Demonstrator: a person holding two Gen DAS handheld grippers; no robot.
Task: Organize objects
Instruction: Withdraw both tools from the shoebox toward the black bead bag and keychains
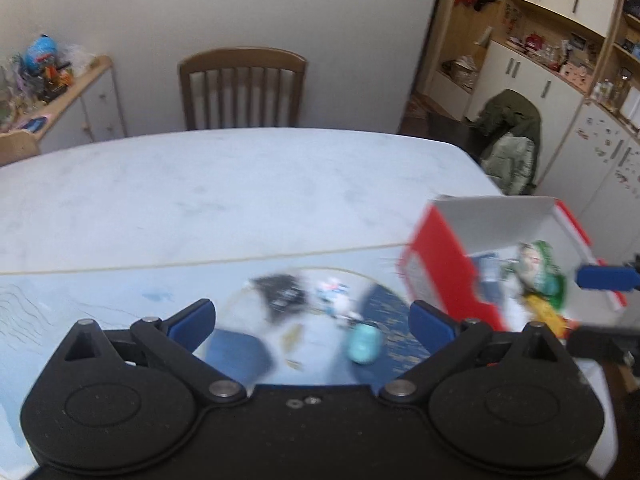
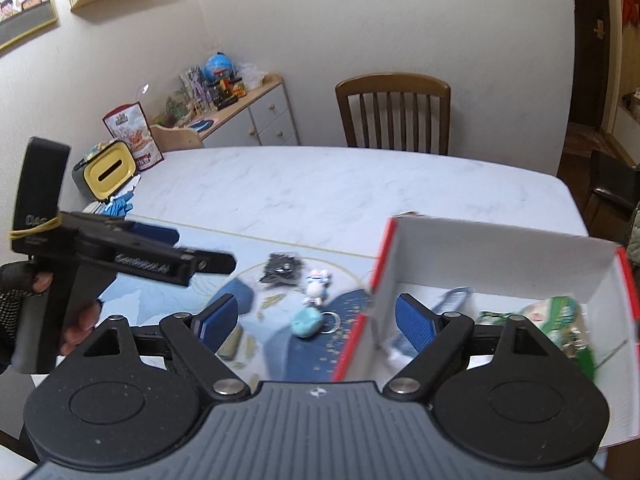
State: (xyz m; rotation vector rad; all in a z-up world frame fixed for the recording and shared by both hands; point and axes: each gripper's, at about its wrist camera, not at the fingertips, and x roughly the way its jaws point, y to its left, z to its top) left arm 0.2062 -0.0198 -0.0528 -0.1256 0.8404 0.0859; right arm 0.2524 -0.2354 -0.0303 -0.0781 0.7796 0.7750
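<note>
**Box partly filled, several small things left on the mat**

Nearest the cameras, both grippers have their blue-padded fingers spread wide with nothing between them. The left gripper (image 1: 312,316) hovers low over the blue mat (image 1: 100,300) with the loose items just ahead of it. The right gripper (image 2: 316,316) straddles the near left wall of the red-and-white box (image 2: 500,248), one finger over the mat and the other over the box interior.

Just beyond the fingers, the things yet to be sorted lie close together on the mat: a turquoise egg-shaped toy (image 2: 307,323) with a metal key ring (image 2: 330,321) touching or just beside it, a small white figurine (image 2: 317,285) behind that, and a dark bundle (image 2: 281,271) a little further back; blur hides what the bundle is. A few small olive-coloured pieces (image 2: 240,344) sit to the left, near the right gripper's left finger.

To the right, the open box stands on the worktop (image 2: 320,184) at the mat's edge. It already holds a green-and-white packet (image 2: 560,320), a light blue ridged item (image 2: 452,300) and some pale wrapping, too blurred to name.

By my reading, the work is perhaps halfway: some goods are boxed, at least four remain outside, and neither gripper has yet taken one up.

Further off, the pale marbled worktop runs bare to a wooden chair (image 2: 394,112) against the wall.
</note>
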